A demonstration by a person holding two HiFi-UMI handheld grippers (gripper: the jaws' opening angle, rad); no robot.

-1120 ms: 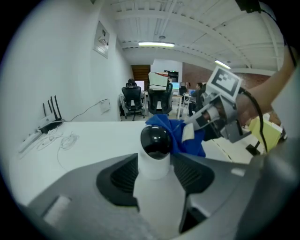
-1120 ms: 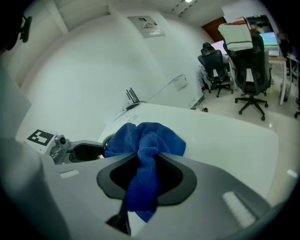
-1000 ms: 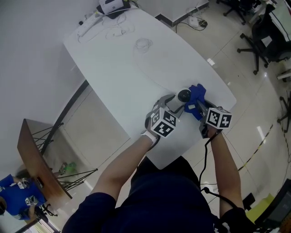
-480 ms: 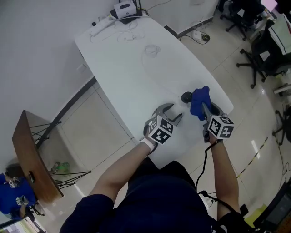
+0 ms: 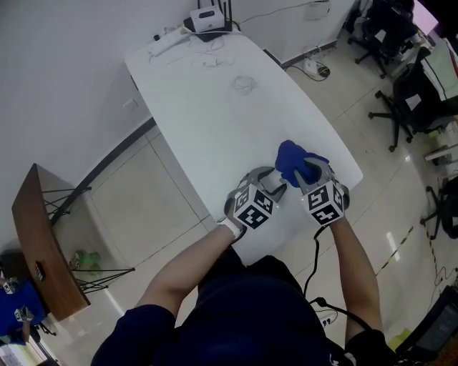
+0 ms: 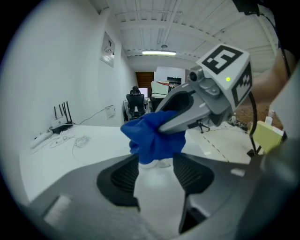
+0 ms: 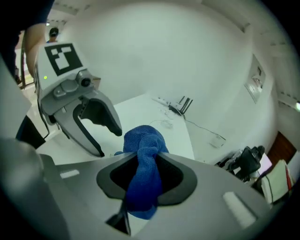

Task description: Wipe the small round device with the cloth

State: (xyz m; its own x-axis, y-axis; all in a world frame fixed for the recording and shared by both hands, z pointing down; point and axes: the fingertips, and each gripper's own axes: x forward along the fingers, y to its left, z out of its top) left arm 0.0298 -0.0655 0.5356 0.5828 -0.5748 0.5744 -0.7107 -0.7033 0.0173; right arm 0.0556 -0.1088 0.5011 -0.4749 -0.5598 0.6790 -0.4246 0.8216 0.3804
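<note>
My right gripper (image 5: 305, 171) is shut on a blue cloth (image 5: 292, 160), held bunched above the near right part of the white table (image 5: 215, 121). In the right gripper view the cloth (image 7: 143, 140) hangs pinched between the jaws. The left gripper (image 5: 273, 180) stands open and empty just left of the cloth, its fingers (image 7: 112, 127) showing in the right gripper view. Seen from the left gripper view, the cloth (image 6: 151, 138) hangs right beyond the open jaws, with the right gripper (image 6: 187, 112) above it. The small round device is hidden, probably behind the cloth.
A router (image 5: 208, 21), a power strip (image 5: 169, 41) and loose white cables (image 5: 243, 84) lie at the table's far end. Office chairs (image 5: 401, 78) stand on the floor to the right. A wooden board (image 5: 39, 236) leans at the left. The table's near edge is right under both grippers.
The right gripper has risen and rolled with the cloth and shifted left, covering the spot where the black round device showed. The left gripper has drawn back a little and stayed open.
</note>
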